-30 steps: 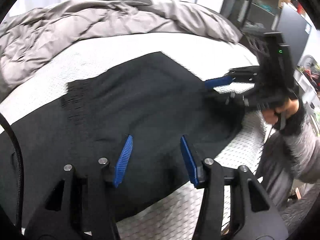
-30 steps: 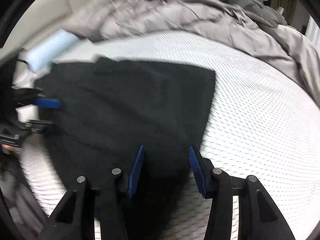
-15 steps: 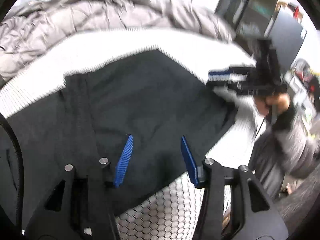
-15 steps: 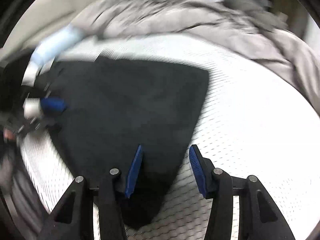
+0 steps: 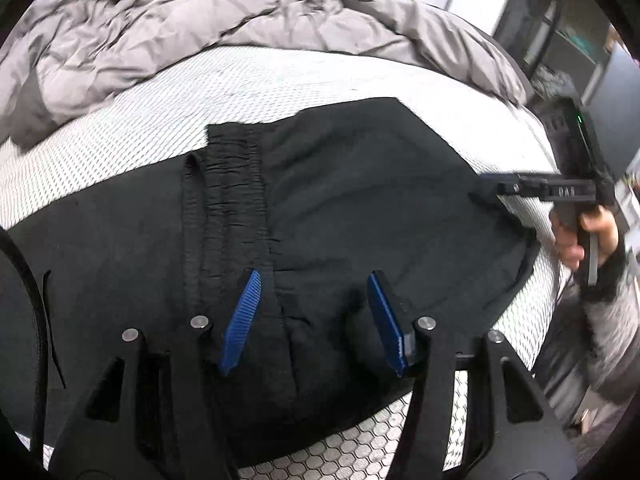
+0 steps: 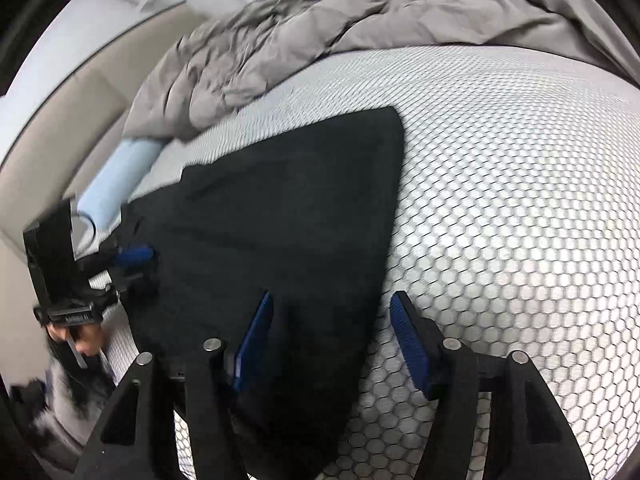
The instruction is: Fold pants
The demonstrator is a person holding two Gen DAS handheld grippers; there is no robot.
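Note:
Black pants lie flat on the white honeycomb mattress, folded over, with the gathered waistband running up the left half. My left gripper hovers just right of the waistband. Its jaws are opening, the cloth is below the blue pads and nothing is pinched. My right gripper hangs over the pants' right edge. Its jaws are also opening, with that edge under the gap and no grip on it. Each gripper shows in the other's view: the right gripper and the left gripper.
A crumpled grey duvet is heaped along the far side of the bed. A pale blue roll lies at the mattress's left side by a beige headboard. Bare mattress spreads right of the pants. Dark shelving stands beyond the bed.
Both grippers have slid sideways over the pants, so the waistband now sits nearer the left gripper. The right gripper's jaws have spread much wider, the left's a little.

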